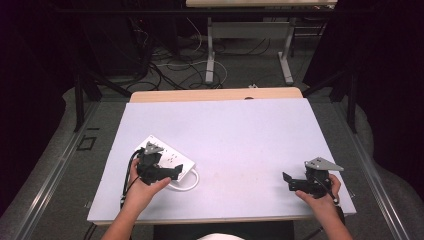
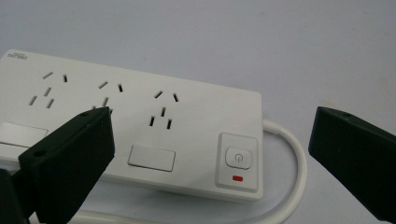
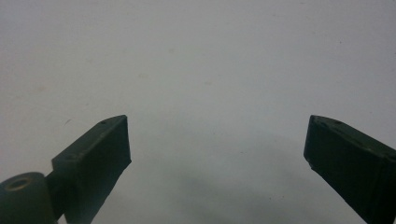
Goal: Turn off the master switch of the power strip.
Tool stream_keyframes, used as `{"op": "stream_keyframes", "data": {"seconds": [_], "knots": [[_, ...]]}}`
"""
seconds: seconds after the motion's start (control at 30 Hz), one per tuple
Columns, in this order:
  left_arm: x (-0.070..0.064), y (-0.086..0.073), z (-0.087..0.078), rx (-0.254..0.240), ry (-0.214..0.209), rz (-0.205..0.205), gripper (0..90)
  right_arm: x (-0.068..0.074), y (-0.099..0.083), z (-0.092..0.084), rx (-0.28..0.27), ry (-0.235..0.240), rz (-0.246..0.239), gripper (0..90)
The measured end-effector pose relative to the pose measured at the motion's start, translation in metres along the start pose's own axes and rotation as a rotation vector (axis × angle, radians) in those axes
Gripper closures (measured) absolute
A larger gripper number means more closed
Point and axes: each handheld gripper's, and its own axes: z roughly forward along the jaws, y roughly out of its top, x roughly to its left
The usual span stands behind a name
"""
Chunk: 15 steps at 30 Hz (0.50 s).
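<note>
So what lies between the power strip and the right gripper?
Nothing: in the high view, bare table separates the power strip from the right gripper.

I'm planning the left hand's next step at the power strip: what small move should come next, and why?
Probably ease the left hand-held gripper forward and down toward the power strip. Its jaws stand wide open with nothing between them, one over the sockets, the other out past the cable loop, and the power button lies in the gap ahead. The right hand-held gripper is open over bare table.

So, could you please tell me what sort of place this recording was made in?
Probably a lab or workshop: a plain white-topped table, loose cables on the grey floor behind it, and a metal-legged workbench beyond.
</note>
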Motion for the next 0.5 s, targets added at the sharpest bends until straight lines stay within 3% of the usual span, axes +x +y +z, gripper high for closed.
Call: {"op": "stream_keyframes", "data": {"seconds": [0.17,0.33,0.5], "knots": [[0.004,0.0,-0.009,-0.019,-0.01,-0.004,0.5,0.0,0.0,0.0,0.001,-0.001,0.003,6.6],[0.009,-0.003,-0.016,-0.025,0.002,0.008,0.4,0.0,0.001,-0.001,-0.002,-0.004,0.006,6.5],[0.017,-0.011,-0.023,-0.031,0.021,-0.008,0.4,0.0,0.001,-0.001,-0.002,-0.007,0.002,6.6]]}}
